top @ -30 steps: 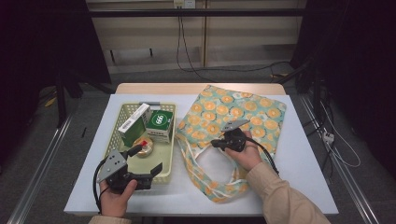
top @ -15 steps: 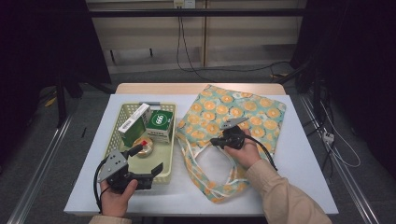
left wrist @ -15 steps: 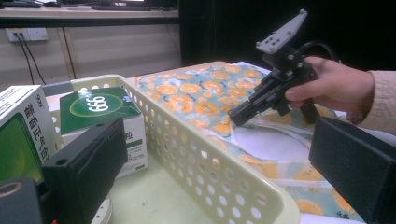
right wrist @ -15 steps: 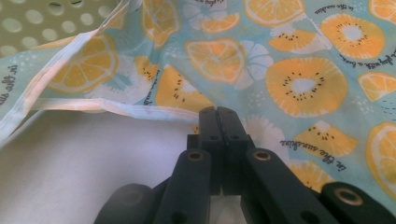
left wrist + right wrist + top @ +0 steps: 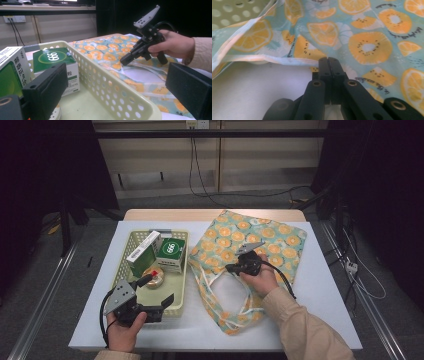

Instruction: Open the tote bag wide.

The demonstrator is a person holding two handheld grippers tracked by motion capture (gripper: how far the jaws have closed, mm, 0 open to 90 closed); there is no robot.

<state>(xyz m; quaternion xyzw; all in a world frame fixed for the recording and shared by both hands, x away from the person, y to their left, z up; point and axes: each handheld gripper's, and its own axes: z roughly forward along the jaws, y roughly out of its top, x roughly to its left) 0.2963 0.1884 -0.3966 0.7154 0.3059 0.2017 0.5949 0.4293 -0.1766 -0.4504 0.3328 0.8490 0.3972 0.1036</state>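
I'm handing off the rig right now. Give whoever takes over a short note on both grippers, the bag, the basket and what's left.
Right gripper: jaws shut at the fruit-print bag's mouth edge; whether fabric is pinched, I cannot tell.
Left gripper: jaws open, empty, at the near end of the basket.
Basket holds the green 666 box, a white and green box and a round tin.
Done: nothing in the bag that I can see; it lies flat on the table.
Left, likely: open the bag mouth, then move the basket items in.
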